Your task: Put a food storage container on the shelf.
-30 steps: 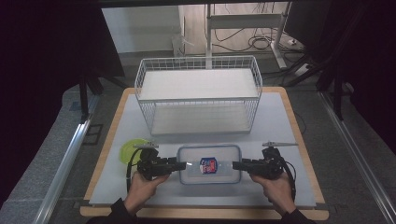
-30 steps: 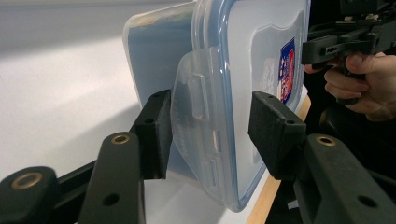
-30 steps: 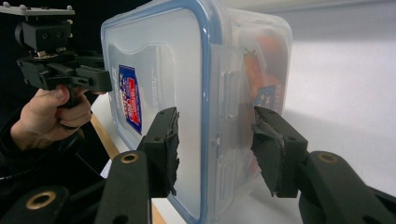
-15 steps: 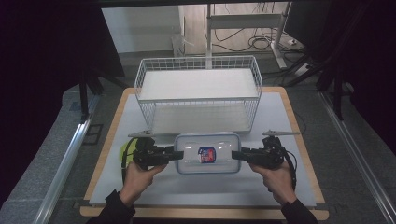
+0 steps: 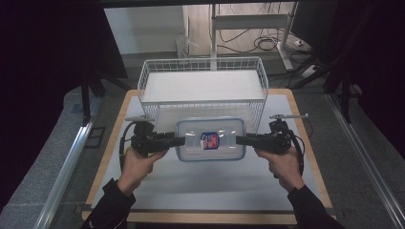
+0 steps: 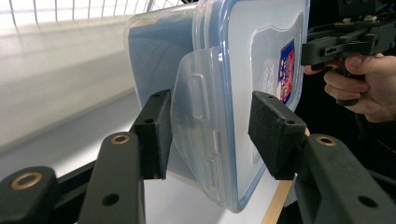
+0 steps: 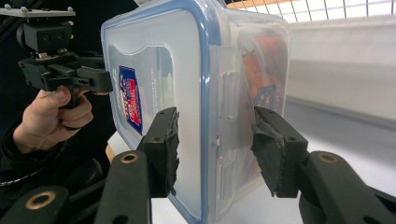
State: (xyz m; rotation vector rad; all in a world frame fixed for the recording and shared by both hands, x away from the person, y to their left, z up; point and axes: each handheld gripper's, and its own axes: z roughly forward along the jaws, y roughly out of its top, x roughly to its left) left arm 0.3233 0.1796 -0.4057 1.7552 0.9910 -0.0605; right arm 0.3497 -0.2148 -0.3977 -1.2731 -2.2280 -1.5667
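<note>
From above, the box [image 5: 210, 139] hangs lid-up between the left gripper [image 5: 181, 140] and right gripper [image 5: 239, 140], in front of the wire basket [image 5: 202, 86], over the table [image 5: 205, 186]. Its long axis runs gripper to gripper. The gripper views add what the high view hides: each pair of half-open jaws clamps an end of the box across its side latch, one pad on the lid, one beneath
</note>
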